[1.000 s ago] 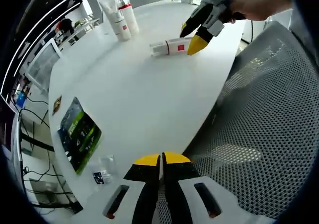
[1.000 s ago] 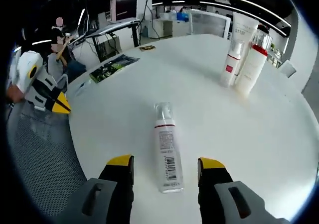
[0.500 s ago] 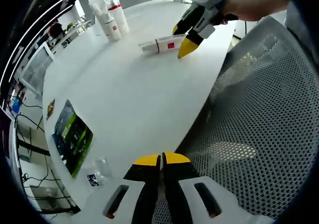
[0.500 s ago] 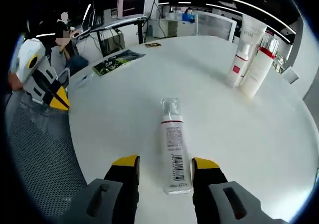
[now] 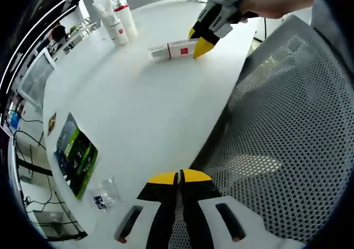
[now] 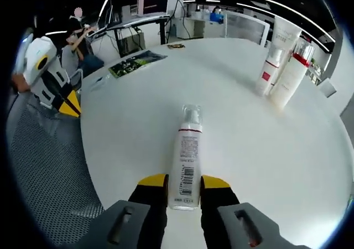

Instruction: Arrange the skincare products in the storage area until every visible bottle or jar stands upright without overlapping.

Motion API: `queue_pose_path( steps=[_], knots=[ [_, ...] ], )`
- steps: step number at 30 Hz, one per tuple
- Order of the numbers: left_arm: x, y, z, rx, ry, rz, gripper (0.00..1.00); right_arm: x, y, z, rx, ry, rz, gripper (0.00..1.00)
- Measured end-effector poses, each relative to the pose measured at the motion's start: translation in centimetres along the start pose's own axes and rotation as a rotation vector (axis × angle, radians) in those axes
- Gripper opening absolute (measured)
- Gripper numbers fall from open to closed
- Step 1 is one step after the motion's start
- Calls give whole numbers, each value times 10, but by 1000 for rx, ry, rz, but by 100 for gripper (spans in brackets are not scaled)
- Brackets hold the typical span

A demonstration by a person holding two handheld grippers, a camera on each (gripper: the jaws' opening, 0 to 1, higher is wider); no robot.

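Right hand-held gripper closing on the fallen bottle at the counter's near edge.

The white counter (image 6: 265, 166) is carrying everything; beside its edge a mesh chair (image 5: 287, 127) is sitting, and a green leaflet (image 5: 74, 155) is lying towards the far corner. Three upright skincare bottles (image 6: 285, 61) are standing together near the opposite edge. The fallen bottle (image 6: 185, 163) is lying on its side close to the near edge, cap pointing inward. The right hand-held gripper (image 6: 184, 181) is pinching its base end, jaws touching both sides. The left hand-held gripper (image 5: 178, 177) is hanging closed and empty over the counter's edge. To stand the bottle well, the grip should be firm, then tipped cap-up and set down apart from the others.
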State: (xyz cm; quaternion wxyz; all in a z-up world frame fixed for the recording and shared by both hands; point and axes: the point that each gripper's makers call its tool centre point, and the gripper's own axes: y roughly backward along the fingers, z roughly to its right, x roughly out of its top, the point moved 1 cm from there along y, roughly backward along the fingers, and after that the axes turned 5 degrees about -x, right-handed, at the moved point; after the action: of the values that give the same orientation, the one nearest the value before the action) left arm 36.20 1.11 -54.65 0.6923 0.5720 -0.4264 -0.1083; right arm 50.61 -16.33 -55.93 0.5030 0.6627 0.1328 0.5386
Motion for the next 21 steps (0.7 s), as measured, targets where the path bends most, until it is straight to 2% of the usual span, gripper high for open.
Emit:
queue_pose_path(
  steps=[4, 6, 10, 12, 14, 15, 16, 17, 19, 20, 21],
  knots=[
    [13, 2, 2, -20, 3, 74, 1, 4, 2, -5, 35, -50, 3, 15],
    [28, 3, 8, -58, -1, 158, 4, 6, 5, -7, 39, -46, 11, 15],
    [41, 7, 8, -101, 82, 215, 21, 14, 13, -15, 67, -131, 66, 15],
    [50, 11, 3, -118, 170, 258, 23, 18, 20, -17, 70, -156, 89, 15],
    [56, 13, 0, -135, 222, 290, 23, 21, 25, -20, 83, -179, 112, 15],
    [64, 17, -5, -138, 261, 336, 22, 26, 29, -25, 107, -219, 144, 15],
    [76, 23, -9, -149, 288, 409, 20, 27, 33, -25, 106, -215, 156, 15],
    [83, 27, -12, -157, 308, 451, 19, 31, 37, -27, 115, -257, 188, 15],
    [98, 37, -17, -194, 428, 565, 19, 39, 44, -31, 163, -373, 252, 15],
    [105, 41, -21, -208, 492, 622, 21, 42, 47, -31, 179, -411, 284, 15],
    [108, 43, -24, -215, 544, 656, 25, 46, 50, -32, 200, -455, 311, 15]
  ],
)
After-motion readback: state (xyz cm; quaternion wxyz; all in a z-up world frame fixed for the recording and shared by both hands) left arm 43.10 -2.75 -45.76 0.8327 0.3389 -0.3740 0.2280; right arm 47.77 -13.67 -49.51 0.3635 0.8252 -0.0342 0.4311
